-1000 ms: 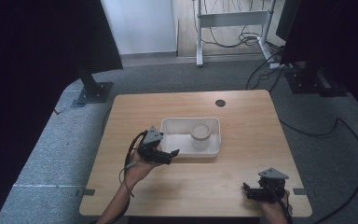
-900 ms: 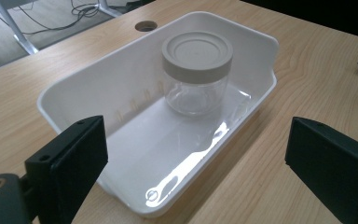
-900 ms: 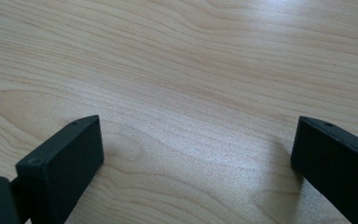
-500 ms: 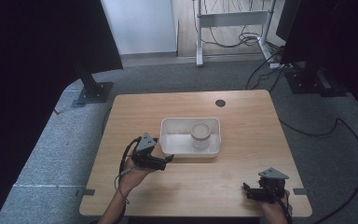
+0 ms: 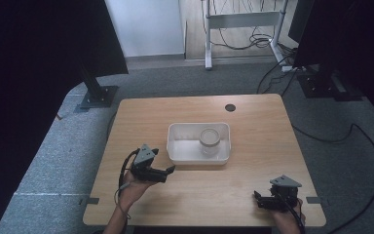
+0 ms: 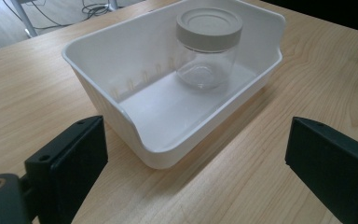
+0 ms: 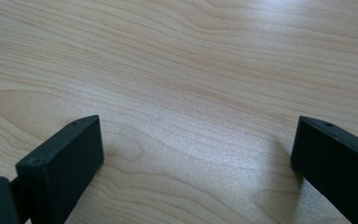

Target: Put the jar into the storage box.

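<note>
Clear lidded jar (image 6: pixel 208 46) stands in white tray (image 6: pixel 121 56); left tongs (image 5: pixel 168 171) pulled back from it, both tongs wide open, empty

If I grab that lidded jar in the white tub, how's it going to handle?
The jar looks empty and clear, so probably light, rigid and breakable. Its smooth rounded wall may slip between flat jaws. Standing upright in the tub, it could tip if nudged near the lid.
</note>
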Tool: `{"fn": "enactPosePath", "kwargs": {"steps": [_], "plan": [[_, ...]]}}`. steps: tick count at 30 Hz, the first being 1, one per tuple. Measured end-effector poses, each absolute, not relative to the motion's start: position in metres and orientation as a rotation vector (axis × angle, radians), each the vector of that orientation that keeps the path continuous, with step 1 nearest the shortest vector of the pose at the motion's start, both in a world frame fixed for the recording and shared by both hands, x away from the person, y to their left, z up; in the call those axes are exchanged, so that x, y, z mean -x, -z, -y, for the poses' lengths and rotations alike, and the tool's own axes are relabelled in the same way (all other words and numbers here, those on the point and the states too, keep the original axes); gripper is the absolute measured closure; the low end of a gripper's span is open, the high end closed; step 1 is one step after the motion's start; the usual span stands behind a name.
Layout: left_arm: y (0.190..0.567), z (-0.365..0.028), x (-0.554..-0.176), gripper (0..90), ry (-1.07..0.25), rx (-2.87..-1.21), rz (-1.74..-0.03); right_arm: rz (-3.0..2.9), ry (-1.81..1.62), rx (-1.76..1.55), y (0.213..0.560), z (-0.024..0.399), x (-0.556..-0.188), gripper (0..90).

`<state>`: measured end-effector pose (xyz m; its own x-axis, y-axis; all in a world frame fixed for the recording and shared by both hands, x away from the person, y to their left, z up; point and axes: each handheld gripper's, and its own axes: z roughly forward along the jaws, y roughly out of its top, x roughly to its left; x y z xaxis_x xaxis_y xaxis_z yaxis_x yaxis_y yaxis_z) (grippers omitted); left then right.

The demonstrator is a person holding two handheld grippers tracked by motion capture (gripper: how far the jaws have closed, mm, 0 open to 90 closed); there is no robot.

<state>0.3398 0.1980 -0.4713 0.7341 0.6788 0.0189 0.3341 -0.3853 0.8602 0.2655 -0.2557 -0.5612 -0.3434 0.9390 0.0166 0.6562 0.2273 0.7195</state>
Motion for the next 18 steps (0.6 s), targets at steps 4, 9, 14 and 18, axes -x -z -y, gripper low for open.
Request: {"fn": "enactPosePath", "kwargs": {"steps": [4,9,14,18], "plan": [[0.475,-0.201,-0.336,5.6,-0.486,-2.007,-0.757,-2.083,-0.899,-1.468,0.561,0.256,-0.265,2.0],[0.483,-0.205,-0.331,5.7,-0.508,-2.02,-0.745,-2.083,-0.899,-1.469,0.561,0.256,-0.265,2.0],[0.491,-0.209,-0.327,5.7,-0.506,-2.019,-0.75,-2.082,-0.899,-1.469,0.561,0.256,-0.265,2.0],[0.499,-0.213,-0.326,5.7,-0.494,-2.016,-0.771,-2.081,-0.899,-1.47,0.561,0.255,-0.265,2.0]]}}
